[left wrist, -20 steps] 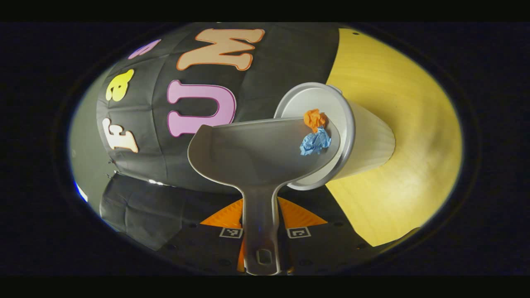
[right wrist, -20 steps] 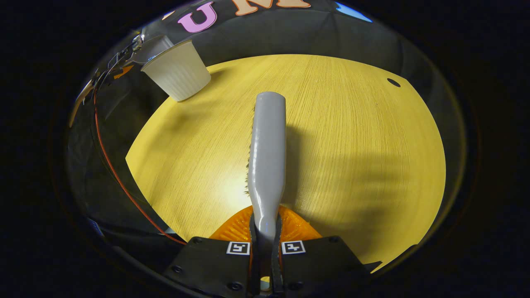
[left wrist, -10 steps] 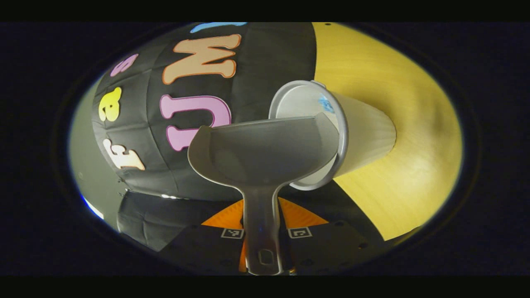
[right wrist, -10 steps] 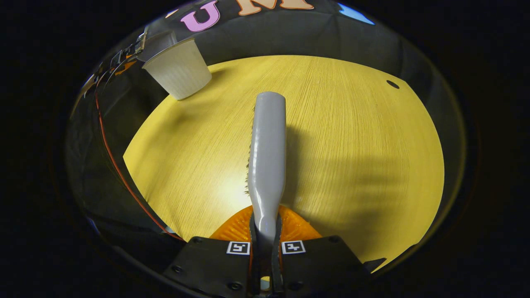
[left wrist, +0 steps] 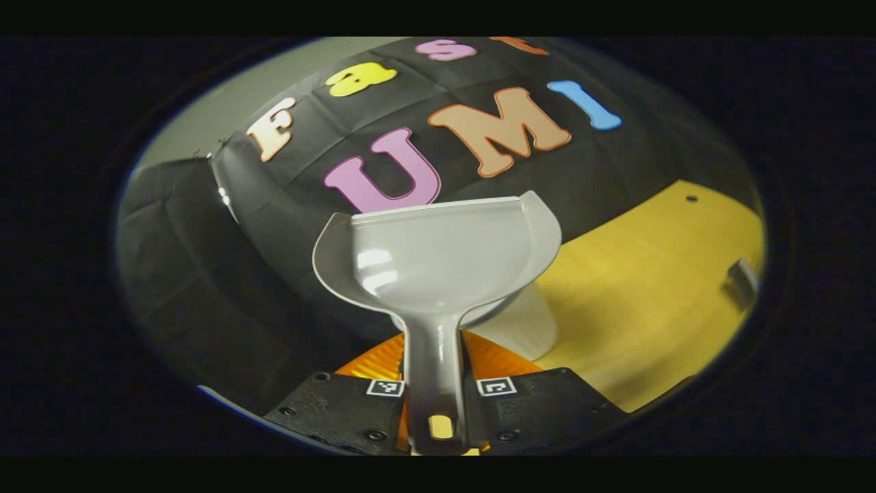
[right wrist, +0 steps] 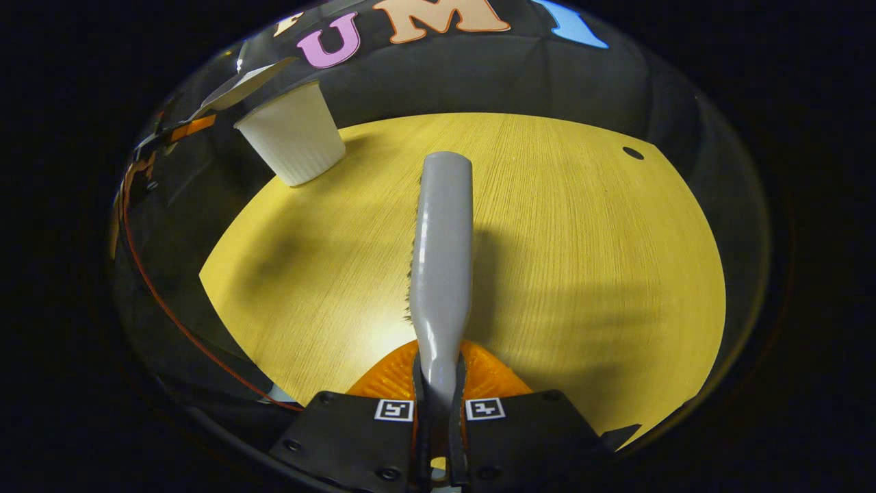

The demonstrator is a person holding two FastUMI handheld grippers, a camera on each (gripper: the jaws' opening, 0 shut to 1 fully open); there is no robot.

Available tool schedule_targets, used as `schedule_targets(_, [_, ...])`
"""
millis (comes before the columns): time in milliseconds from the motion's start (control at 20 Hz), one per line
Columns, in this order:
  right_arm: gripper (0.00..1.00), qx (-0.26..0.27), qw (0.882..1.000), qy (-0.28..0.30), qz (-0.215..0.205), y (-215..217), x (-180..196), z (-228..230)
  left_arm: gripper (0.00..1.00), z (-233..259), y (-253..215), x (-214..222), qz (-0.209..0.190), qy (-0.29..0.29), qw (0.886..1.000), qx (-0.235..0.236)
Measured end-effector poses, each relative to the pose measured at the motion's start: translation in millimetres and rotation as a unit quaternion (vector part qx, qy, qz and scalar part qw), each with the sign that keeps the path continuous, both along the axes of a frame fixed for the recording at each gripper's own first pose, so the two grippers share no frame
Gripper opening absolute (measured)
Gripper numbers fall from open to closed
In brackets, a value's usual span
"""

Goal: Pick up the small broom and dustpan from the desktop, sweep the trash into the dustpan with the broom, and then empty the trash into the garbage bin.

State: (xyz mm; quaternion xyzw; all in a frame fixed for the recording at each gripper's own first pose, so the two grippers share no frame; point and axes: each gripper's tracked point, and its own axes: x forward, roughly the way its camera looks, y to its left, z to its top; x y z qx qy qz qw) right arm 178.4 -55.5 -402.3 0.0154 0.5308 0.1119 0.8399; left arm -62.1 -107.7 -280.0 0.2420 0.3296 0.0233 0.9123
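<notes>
**Pan empty over the bin, both tools pinched by their handles**

The dustpan [left wrist: 438, 257] looks like thin moulded plastic: light, stiff and glossy, so likely a little slippery under a pad. Its narrow handle is the sensible place to hold it, and that is where the left gripper [left wrist: 439, 400] has it, fingers pressed in on either side of the stem with no gap showing. The scoop is bare, no trash in it, and it is held level above the bin [left wrist: 520, 325], whose white wall shows just beneath the pan's right rear edge. From that, the emptying step appears done.

The bin [right wrist: 293, 137] is a ribbed white cup, probably light enough to tip if the pan's lip knocks it. It stands at the far left corner of the table [right wrist: 547, 239], close to the black cloth.

The broom [right wrist: 443, 239] is a grey plastic body, rigid, with short bristles along its left edge that should give softly. The right gripper [right wrist: 438, 400] clamps it at the thin neck, fingers close together on both sides. The broom points out over the tabletop, well apart from the bin; I cannot tell whether the bristles touch the wood.
</notes>
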Motion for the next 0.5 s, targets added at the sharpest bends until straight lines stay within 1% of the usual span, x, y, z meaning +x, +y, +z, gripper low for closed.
schedule_targets(100, [0.13, 0.0, 1.0, -0.016, -0.017, 1, -2, 8, 0.24, -21, -41, -31, 0.006, 0.008, 0.996, -0.088])
schedule_targets(150, [0.13, 0.0, 0.999, -0.024, -0.027, 3, -4, 13, 0.27, -30, -61, -45, 0.005, 0.012, 0.993, -0.118])
schedule_targets(200, [0.12, 0.001, 0.999, -0.034, -0.037, 4, -5, 18, 0.24, -36, -80, -56, 0.005, 0.011, 0.99, -0.139])
schedule_targets(250, [0.13, -0.001, 0.998, -0.041, -0.05, 5, -8, 20, 0.22, -43, -96, -69, 0.008, 0.013, 0.988, -0.155])
schedule_targets(350, [0.13, -0.002, 0.996, -0.051, -0.075, 11, -13, 25, 0.24, -62, -120, -91, 0.009, 0.024, 0.984, -0.174])
schedule_targets(400, [0.13, -0.002, 0.995, -0.054, -0.086, 12, -14, 26, 0.24, -73, -129, -103, 0.014, 0.031, 0.983, -0.181])
schedule_targets(500, [0.13, -0.012, 0.994, -0.052, -0.099, 12, -13, 24, 0.24, -92, -145, -122, 0.01, 0.043, 0.983, -0.178])
